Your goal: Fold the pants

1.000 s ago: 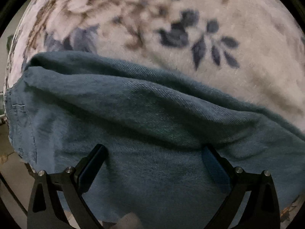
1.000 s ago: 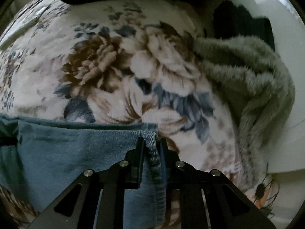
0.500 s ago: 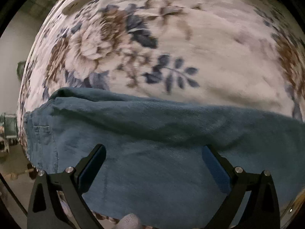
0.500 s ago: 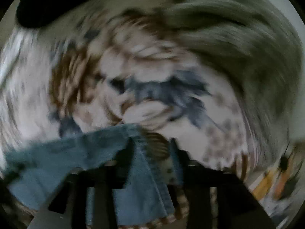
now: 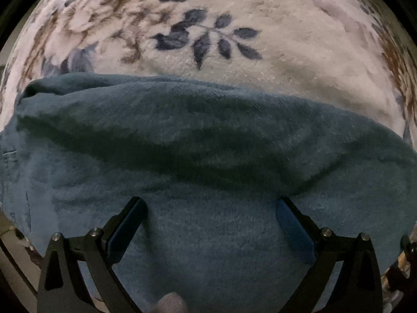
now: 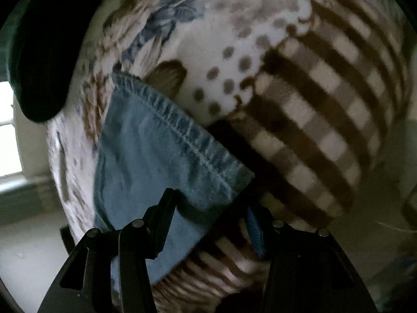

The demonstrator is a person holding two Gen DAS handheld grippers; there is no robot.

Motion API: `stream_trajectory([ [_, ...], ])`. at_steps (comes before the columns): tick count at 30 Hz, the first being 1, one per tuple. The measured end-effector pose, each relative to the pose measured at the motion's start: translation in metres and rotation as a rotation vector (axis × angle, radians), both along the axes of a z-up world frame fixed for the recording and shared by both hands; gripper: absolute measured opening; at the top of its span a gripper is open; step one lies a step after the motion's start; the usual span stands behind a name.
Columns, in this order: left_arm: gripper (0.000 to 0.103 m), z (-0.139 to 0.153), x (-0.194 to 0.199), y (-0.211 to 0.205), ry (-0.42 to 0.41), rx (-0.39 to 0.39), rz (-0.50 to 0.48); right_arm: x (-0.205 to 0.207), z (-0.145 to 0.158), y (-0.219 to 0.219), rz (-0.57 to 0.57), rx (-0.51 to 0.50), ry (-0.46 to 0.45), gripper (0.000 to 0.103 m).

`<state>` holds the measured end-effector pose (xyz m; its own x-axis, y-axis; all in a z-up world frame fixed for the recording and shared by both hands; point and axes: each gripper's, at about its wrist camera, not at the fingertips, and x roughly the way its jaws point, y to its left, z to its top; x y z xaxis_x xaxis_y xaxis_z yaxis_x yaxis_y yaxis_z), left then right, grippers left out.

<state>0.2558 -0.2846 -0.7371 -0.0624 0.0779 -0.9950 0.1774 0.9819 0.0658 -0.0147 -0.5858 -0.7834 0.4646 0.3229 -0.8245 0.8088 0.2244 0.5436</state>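
The blue denim pants point(image 5: 208, 156) lie folded on a floral blanket point(image 5: 286, 39), filling the lower half of the left wrist view. My left gripper point(image 5: 211, 208) is open, its jaws spread wide just above the cloth. In the right wrist view the hemmed leg end of the pants point(image 6: 156, 151) lies over the blanket's edge. My right gripper point(image 6: 208, 208) has its jaws parted, with the hem corner lying loose between them.
The blanket's checked brown border point(image 6: 325, 117) hangs over the bed edge on the right. A dark garment point(image 6: 44, 52) lies at the upper left. Floor point(image 6: 31, 247) and a bright window point(image 6: 7, 130) show at the left.
My right gripper has opened and let go of the hem, and it has swung round toward the blanket's checked edge. The left gripper stays open over the pants, now slightly closer.
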Motion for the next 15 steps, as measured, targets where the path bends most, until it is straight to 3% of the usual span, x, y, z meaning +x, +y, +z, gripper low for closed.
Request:
stream_trajectory([
  [4, 0.103, 0.0, 0.001, 0.001, 0.019, -0.007, 0.0, -0.011, -0.011, 0.005, -0.178, 0.074, -0.177, 0.054],
  [8, 0.103, -0.002, 0.004, 0.006, 0.04, -0.004, 0.006, 0.0, -0.021, 0.012, -0.249, 0.139, -0.344, 0.054],
  [13, 0.103, -0.007, 0.017, 0.006, 0.077, 0.001, 0.013, 0.03, -0.043, 0.022, -0.242, 0.119, -0.315, 0.054],
  [15, 0.103, -0.008, 0.023, 0.004, 0.082, 0.005, 0.014, 0.041, -0.038, 0.027, -0.222, 0.072, -0.292, 0.041],
])
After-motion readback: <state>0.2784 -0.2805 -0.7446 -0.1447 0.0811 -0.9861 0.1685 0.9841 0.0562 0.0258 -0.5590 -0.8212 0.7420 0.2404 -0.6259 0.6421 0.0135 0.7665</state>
